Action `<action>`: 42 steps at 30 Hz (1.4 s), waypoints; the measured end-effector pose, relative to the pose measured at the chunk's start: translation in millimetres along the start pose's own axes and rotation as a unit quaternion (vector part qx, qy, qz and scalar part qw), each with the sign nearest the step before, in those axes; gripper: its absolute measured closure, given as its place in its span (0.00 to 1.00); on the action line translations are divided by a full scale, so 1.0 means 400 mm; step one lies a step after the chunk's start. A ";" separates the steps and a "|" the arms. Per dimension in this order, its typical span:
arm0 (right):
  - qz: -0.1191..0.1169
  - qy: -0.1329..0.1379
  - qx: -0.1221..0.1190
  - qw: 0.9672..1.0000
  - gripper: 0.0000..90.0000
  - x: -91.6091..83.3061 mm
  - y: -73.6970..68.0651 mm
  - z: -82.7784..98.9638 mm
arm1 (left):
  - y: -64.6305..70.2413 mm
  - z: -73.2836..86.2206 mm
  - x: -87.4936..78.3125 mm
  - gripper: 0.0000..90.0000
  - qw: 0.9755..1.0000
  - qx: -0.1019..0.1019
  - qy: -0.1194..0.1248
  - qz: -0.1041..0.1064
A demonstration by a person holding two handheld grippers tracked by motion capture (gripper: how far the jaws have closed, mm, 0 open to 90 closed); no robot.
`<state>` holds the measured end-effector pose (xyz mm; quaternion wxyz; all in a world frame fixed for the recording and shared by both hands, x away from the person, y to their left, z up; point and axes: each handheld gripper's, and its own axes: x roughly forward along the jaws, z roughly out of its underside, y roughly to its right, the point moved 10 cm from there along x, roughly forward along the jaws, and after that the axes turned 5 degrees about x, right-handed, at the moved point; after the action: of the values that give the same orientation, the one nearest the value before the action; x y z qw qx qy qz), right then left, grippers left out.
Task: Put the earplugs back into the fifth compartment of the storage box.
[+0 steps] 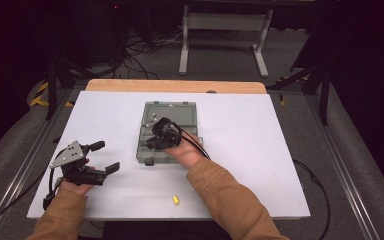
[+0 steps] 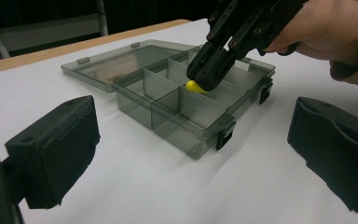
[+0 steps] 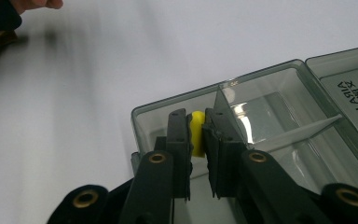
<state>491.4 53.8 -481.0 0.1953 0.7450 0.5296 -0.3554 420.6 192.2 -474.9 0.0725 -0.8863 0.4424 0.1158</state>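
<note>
The left gripper (image 1: 96,157) rests at the lower left of the high view, jaws wide apart and empty. At centre frame, the right gripper (image 1: 161,138) is clamped on a small yellow piece (image 3: 197,133) over a compartment of the open organizer box (image 1: 152,111). Another yellow piece (image 1: 176,200) lies at the lower middle.

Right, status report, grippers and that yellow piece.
Right gripper shut on yellow piece, over the organizer box corner compartment. Left gripper open, idle. Nothing blocking.
</note>
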 end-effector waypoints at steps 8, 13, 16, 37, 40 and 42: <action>0.002 -0.005 0.009 1.000 0.89 0.023 0.011 0.007 | 0.000 0.000 -0.001 0.03 1.000 -0.001 0.000 0.000; 0.004 -0.010 0.007 1.000 0.89 0.035 0.012 0.010 | 0.000 0.000 -0.001 0.03 1.000 0.001 0.000 0.000; 0.004 -0.012 0.006 1.000 0.89 0.040 0.010 0.011 | 0.001 0.000 -0.001 0.03 1.000 0.000 -0.001 0.000; 0.009 -0.017 -0.001 1.000 0.83 0.049 0.008 0.015 | 0.001 0.000 -0.002 0.03 1.000 0.001 -0.001 0.000; 0.008 -0.014 0.001 1.000 0.80 0.046 0.008 0.013 | 0.001 0.000 -0.002 0.03 1.000 0.000 -0.001 0.000; 0.006 -0.011 0.002 1.000 0.77 0.043 0.007 0.011 | 0.000 0.000 -0.002 0.03 1.000 0.000 -0.001 -0.001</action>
<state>495.6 61.1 -497.0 0.2020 0.7447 0.5223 -0.3632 420.0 192.6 -474.8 0.0732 -0.8864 0.4420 0.1163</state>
